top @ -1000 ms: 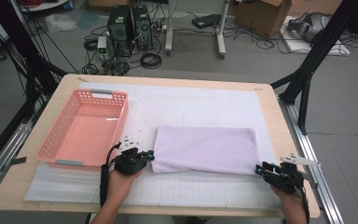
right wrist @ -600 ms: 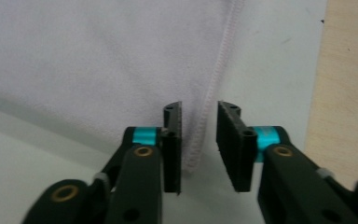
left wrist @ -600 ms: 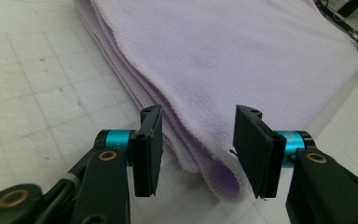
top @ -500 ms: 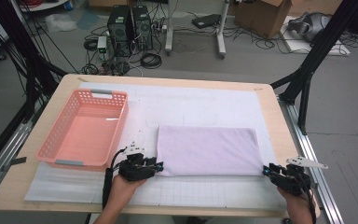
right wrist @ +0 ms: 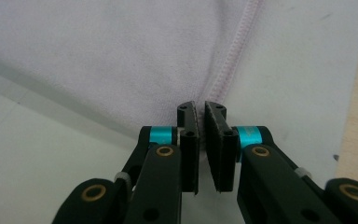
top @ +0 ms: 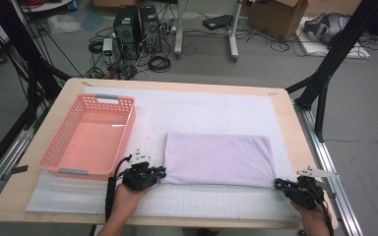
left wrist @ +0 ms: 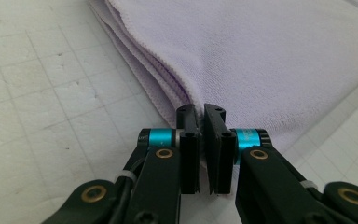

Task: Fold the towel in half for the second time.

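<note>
A: From the high view, where do we stand?

B: The lavender towel (top: pixel 219 158) lies folded into a long rectangle in the lower middle of the frame, on the white gridded mat (top: pixel 202 110) that covers the surface (top: pixel 285 105). Our left gripper (top: pixel 161 172) sits at its lower left corner and our right gripper (top: pixel 278 184) at its lower right corner. The pink basket (top: pixel 91 135) stands empty at the left, just beside the towel but not touching it.

A: And the left gripper view?

B: The jaws have just been closing, and they are now pressed together on the stacked edges of the towel (left wrist: pixel 261 60), right at the corner in the middle of the frame. We count several layers there, so the cloth is already folded more than once.

A: The right gripper view?

B: Much the same. The jaws have just closed on the stitched hem of the towel (right wrist: pixel 98 51), centre frame, with the cloth pinched between the pads.

A: So how far along are we?

B: We judge the earlier folds done and both near corners now gripped. What looks left is another fold, probably carrying this edge to the far one, and then, we guess, putting the towel in the basket, which holds nothing so far.
</note>
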Demonstrator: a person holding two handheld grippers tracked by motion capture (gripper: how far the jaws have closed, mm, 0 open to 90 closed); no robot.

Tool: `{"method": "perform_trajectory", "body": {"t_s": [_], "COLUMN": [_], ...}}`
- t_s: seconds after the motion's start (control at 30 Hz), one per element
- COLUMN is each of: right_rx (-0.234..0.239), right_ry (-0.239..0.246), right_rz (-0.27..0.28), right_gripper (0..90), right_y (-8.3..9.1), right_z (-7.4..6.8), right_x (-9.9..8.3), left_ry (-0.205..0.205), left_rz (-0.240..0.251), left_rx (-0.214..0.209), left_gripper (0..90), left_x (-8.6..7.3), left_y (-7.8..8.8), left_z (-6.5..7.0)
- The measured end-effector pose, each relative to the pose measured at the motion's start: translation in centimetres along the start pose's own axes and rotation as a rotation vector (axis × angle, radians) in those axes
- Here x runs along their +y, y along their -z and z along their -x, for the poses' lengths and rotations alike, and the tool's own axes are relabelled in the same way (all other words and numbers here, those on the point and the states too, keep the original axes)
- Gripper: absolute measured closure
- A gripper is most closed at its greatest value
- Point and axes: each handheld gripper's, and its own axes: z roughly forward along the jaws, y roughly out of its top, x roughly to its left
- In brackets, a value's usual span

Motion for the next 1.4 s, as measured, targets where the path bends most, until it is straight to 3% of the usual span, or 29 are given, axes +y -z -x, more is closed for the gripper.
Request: {"method": "perform_trajectory", "body": {"t_s": [0.07, 0.13, 0.23, 0.4, 0.5, 0.6, 0.7, 0.9, 1.4], "right_rx": [-0.021, -0.042, -0.049, -0.06, -0.052, -0.041, -0.034, -0.02, -0.023], "right_ry": [-0.003, -0.011, -0.003, 0.043, 0.06, 0.07, 0.087, 0.089, 0.078], "right_rz": [0.013, 0.051, 0.126, 0.27, 0.317, 0.318, 0.316, 0.313, 0.299], "right_gripper": [73.2, 62.8, 49.3, 37.1, 28.6, 26.4, 25.5, 22.8, 19.8], "right_y": [0.4, 0.9, 1.7, 2.8, 3.0, 2.8, 2.7, 2.5, 2.1], "right_z": [0.1, 0.3, 0.4, -0.1, -0.4, -0.6, -0.7, -0.9, -0.6], "right_x": [-0.1, -0.1, -0.2, 0.1, 0.3, 0.4, 0.5, 0.7, 0.7], "left_ry": [-0.011, -0.012, -0.035, -0.072, -0.088, -0.098, -0.105, -0.105, -0.108], "left_rz": [0.02, 0.062, 0.11, 0.174, 0.235, 0.278, 0.287, 0.291, 0.275], "left_rx": [-0.005, -0.001, -0.018, -0.047, -0.013, -0.006, 0.007, -0.016, -0.019], "left_gripper": [76.8, 58.2, 46.9, 40.5, 33.7, 27.0, 20.6, 20.7, 21.5], "left_x": [0.0, 0.0, 0.1, 0.5, 0.8, 1.2, 1.3, 1.3, 1.2], "left_y": [0.1, 0.2, 0.3, 0.5, 0.9, 1.2, 1.4, 1.3, 1.2], "left_z": [-0.1, -0.3, -0.1, 0.3, 0.5, 0.6, 0.6, 0.5, 0.6]}}
